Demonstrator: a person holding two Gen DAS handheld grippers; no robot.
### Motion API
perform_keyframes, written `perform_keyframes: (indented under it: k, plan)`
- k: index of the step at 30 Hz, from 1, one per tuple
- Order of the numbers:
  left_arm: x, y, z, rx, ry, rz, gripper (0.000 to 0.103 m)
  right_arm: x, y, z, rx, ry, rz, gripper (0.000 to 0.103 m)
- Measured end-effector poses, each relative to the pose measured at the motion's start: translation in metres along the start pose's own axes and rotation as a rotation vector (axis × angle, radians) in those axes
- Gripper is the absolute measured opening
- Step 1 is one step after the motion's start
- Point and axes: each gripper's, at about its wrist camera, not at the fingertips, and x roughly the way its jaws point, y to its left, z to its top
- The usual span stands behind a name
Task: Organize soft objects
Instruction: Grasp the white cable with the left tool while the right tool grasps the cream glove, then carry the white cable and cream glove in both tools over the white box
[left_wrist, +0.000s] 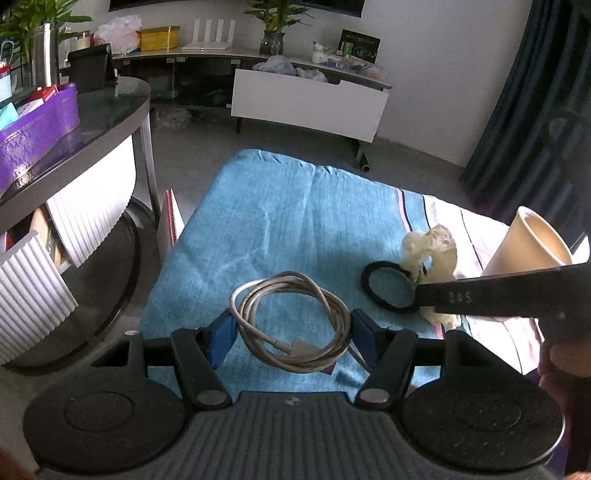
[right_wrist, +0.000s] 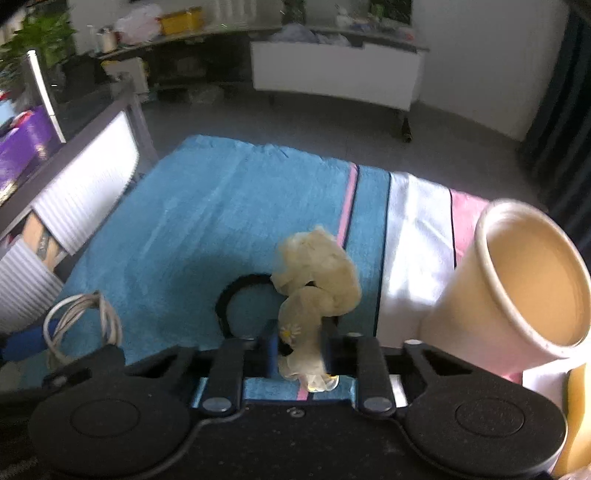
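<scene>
Scrunchie of pale yellow sheer fabric (right_wrist: 317, 273), crumpled and with a small daisy on it, sits pinched between the two blue pads of my right claw (right_wrist: 298, 341); its lower tail hangs just past the pads and its bulk bunches up ahead of them, over the blue towel (right_wrist: 207, 206). From the left wrist view the same scrunchie (left_wrist: 432, 251) lies at the tip of my right claw (left_wrist: 419, 291), which reaches in from the right side as a long dark bar.

Touching the scrunchie on its left is one thin black elastic hair loop (left_wrist: 388, 291), lying flat on the towel; in the right wrist view that loop (right_wrist: 236, 291) curves out from under the yellow fabric. Further left of the scrunchie lies one coiled grey-white cable (left_wrist: 295, 325), also on the towel, and my left claw (left_wrist: 291, 332) straddles it with its blue pads spread wide on either side of the coil, not squeezing it.

To the right of the scrunchie, one cream paper cup (right_wrist: 517, 284) is tipped with its mouth toward me, resting on the towel's white and pink striped end. So I count one scrunchie, one loop, one cable, one cup.

Both claws are low and pointed forward across the towel.
</scene>
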Motion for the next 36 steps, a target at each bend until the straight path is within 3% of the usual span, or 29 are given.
perform_keyframes:
  k: [7,21,36]
  plan:
    - [-0.014,-0.002,0.006,-0.010,-0.033,0.012,0.067,-0.052,-0.004,-0.006,-0.040,-0.121,0.034,0.020]
    - [-0.084,-0.037,0.015,0.005,-0.122,-0.011,0.067,-0.170,-0.024,-0.043,-0.044,-0.297,0.072,0.020]
    - [-0.126,-0.076,-0.003,0.062,-0.135,-0.050,0.067,-0.229,-0.058,-0.083,0.009,-0.365,0.046,0.020]
